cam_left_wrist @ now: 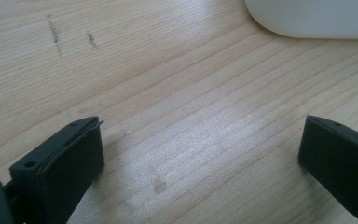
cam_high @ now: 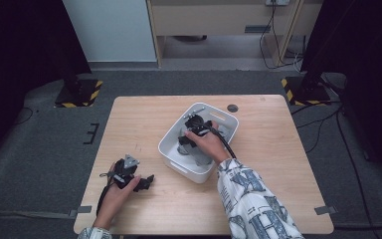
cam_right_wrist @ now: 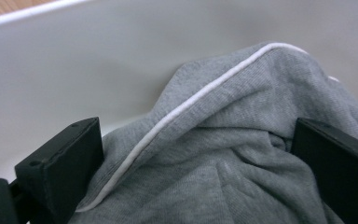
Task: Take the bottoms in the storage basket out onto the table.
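Grey knit garment (cam_right_wrist: 242, 154) with white piping, bunched in a white plastic bin (cam_right_wrist: 98, 60).
The crumpled cloth lies between the right gripper's (cam_right_wrist: 198, 154) spread jaws, its piped fold arching ahead of them against the bin's inner wall.

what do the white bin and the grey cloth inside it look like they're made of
White bin: probably plastic, smooth and matte, with rounded molded corners. Grey cloth: looks like soft jersey knit, fine ribbed texture, folds and a white piped seam.
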The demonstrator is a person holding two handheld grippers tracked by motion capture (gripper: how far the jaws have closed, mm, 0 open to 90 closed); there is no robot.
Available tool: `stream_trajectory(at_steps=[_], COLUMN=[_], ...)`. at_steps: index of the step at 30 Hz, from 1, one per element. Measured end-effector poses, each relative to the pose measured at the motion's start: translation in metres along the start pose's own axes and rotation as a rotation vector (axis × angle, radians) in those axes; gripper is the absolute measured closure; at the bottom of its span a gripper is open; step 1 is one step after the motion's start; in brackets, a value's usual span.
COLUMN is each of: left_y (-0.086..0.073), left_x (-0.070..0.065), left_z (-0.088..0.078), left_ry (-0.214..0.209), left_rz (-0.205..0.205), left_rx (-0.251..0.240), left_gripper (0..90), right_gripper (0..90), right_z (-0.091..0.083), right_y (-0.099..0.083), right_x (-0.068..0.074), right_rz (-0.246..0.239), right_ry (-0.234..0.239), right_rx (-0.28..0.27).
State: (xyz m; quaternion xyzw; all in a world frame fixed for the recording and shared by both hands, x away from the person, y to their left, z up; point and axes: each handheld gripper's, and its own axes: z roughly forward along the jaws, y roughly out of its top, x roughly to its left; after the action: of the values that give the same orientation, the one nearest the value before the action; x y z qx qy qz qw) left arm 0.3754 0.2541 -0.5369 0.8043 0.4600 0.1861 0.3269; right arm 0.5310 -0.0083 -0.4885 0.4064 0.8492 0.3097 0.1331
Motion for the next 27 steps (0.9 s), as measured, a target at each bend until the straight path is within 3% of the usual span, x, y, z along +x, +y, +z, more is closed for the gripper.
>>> stream_trajectory(at_steps=[4,12,19,27], left_y=[0.0,0.0,0.0,0.0], left_x=[0.0,0.0,0.0,0.0], left_z=[0.0,0.0,0.0,0.0], left_ry=[0.0,0.001,0.001,0.001], left_rz=[0.0,0.001,0.0,0.0], left_rx=[0.0,0.001,0.0,0.0], left_gripper=[0.0,0.0,0.0,0.0], right_gripper=[2.5,1.1,0.3,0.3], right_z=[0.004,0.008,0.015,0.015], right_y=[-0.001,-0.003,-0.007,-0.009], right_x=[0.001,0.001,0.004,0.005], right_rz=[-0.003,-0.015,-0.035,-0.04], right_ry=[-0.017,-0.029,-0.069,-0.068], right_rx=[0.022,0.028,0.022,0.015])
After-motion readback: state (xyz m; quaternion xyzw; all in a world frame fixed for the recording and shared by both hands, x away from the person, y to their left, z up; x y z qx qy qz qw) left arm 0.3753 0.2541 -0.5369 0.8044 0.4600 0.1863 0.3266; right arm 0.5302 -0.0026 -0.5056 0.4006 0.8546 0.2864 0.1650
